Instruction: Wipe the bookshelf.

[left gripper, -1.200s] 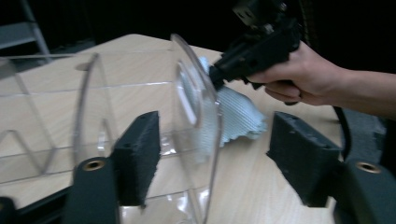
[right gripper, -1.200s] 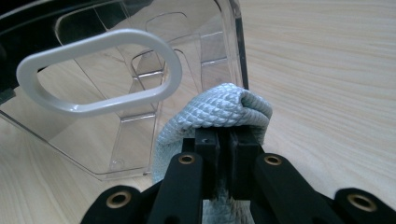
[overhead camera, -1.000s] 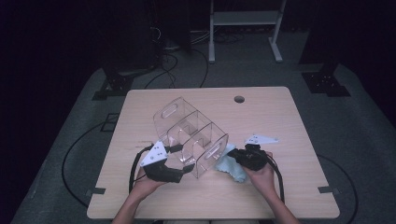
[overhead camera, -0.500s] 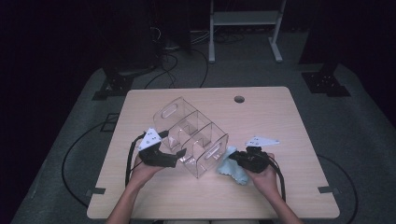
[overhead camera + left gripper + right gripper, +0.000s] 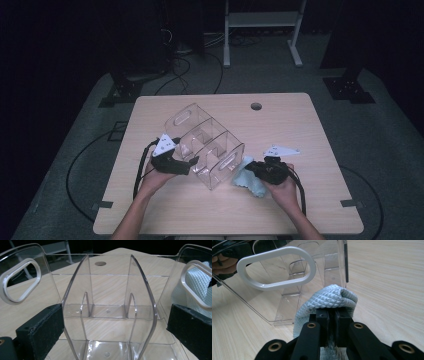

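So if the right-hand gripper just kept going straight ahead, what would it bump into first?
Probably the clear organizer: its end wall with the white handle ring stands just beyond the blue cloth pinched in the right gripper.

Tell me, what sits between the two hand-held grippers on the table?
The clear plastic organizer lies between the left gripper and the right gripper, whose jaws pinch a light blue cloth, in the high view.

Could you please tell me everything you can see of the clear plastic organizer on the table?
The clear plastic organizer is a see-through bin that looks like acrylic, split by upright dividers into three compartments, all empty. Each end wall has an oval handle hole with a whitish rim. It sits at an angle on the wooden table, near the front. The left gripper has just been opening; its jaws straddle one long side without pressing. A light blue cloth, pinched by the right gripper, lies against one end wall.
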### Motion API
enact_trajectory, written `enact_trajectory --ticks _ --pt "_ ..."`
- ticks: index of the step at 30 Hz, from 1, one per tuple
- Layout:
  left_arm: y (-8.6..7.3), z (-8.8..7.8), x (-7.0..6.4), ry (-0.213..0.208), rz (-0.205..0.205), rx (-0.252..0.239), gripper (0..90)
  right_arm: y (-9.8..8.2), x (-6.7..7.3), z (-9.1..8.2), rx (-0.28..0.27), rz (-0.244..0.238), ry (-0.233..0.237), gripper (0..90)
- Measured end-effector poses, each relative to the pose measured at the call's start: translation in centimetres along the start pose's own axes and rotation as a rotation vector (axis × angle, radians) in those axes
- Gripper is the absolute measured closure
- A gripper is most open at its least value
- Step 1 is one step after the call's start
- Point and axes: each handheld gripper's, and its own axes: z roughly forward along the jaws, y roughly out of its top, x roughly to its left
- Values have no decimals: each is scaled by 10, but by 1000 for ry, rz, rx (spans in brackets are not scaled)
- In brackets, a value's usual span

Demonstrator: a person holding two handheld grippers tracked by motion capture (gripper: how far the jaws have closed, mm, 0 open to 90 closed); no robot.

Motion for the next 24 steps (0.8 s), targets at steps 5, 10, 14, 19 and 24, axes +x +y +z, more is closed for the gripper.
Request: enact_trajectory --ticks 5,10,14,19,24 --pt "3 -1 -1 16 16 -12 0 -1 -1 1 4 -4 0 837" --pt "1 8 3 11 6 15 0 0 -1 0 -3 -2 4 838" --pt "-2 18 5 -6 -3 36 0 0 -2 0 -6 5 8 837" --pt "-5 21 4 -3 4 59 39 2 -3 0 -10 5 12 837" --pt "-7 16 -6 -24 8 43 79 11 -1 -4 -38 -4 19 836"
